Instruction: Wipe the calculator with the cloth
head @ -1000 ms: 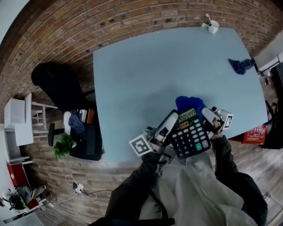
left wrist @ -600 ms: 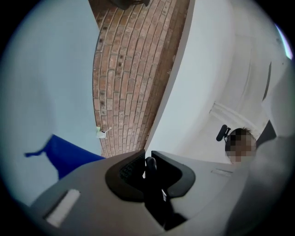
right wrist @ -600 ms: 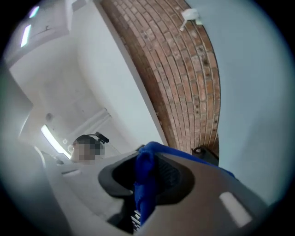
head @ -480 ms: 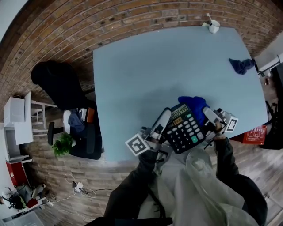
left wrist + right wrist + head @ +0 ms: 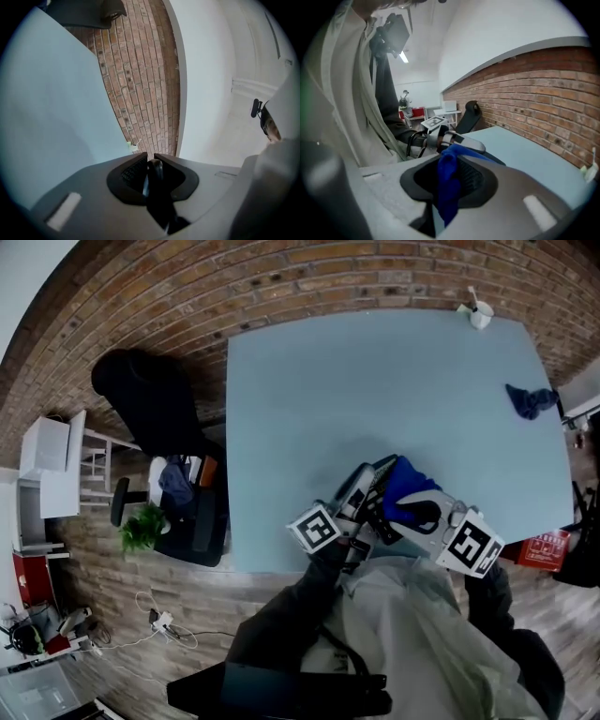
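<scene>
The table (image 5: pixel 375 399) fills most of the head view, pale blue and bare over most of its top, with a brick wall (image 5: pixel 309 277) along its far edge. A black chair (image 5: pixel 141 399) stands off the table's left side, and a small plant (image 5: pixel 141 529) is on the floor near its left near corner. Both grippers are at the middle of the table's near edge. The left gripper (image 5: pixel 367 491) has its jaws drawn narrow on the calculator (image 5: pixel 378 510), pinching its thin dark edge (image 5: pixel 154 176) and holding it tilted up just over the near edge. The right gripper (image 5: pixel 408 512) is clamped on the blue cloth (image 5: pixel 405 484), which bunches between its pads (image 5: pixel 447 183) and hangs out past them. From the head view the cloth lies against the calculator and hides most of it. A darker rag (image 5: pixel 531 401) lies by the table's right edge, well apart from the grippers. A white cup (image 5: pixel 479 315) sits at the far right corner.
</scene>
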